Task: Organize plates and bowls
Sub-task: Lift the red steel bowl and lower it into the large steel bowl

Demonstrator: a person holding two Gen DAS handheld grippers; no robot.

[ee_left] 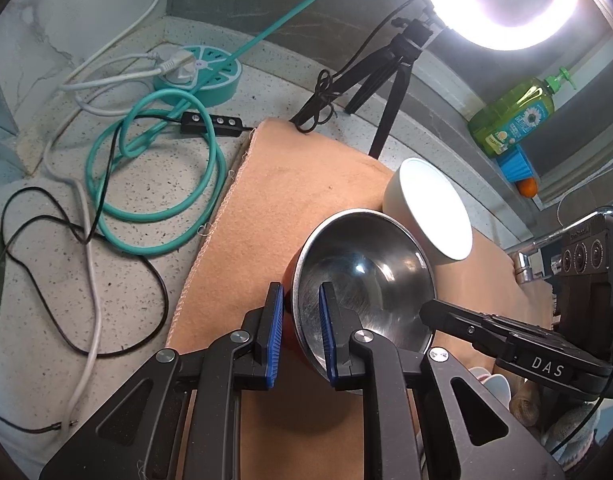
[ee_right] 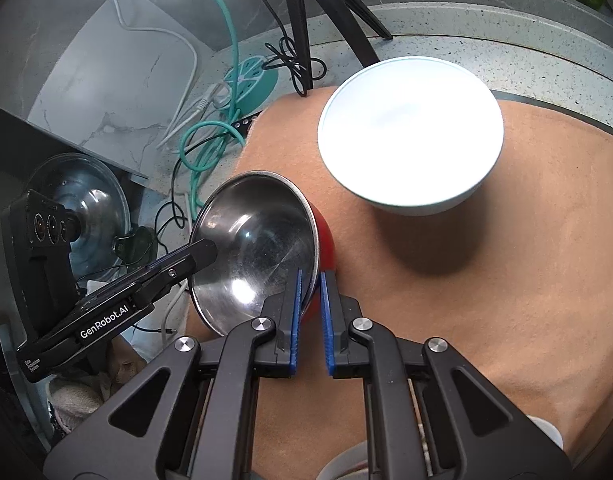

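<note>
Steel bowl [ee_left: 362, 276] tilted on edge, rim pinched by both hand-held grippers [ee_left: 302, 308] [ee_right: 311, 294]

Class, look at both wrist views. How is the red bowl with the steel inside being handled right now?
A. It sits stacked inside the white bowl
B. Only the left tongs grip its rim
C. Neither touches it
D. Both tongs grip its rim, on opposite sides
D: the left tongs clamp one side of the red bowl's rim and the right tongs clamp the opposite side, while the white bowl stands apart on the cloth.
</note>
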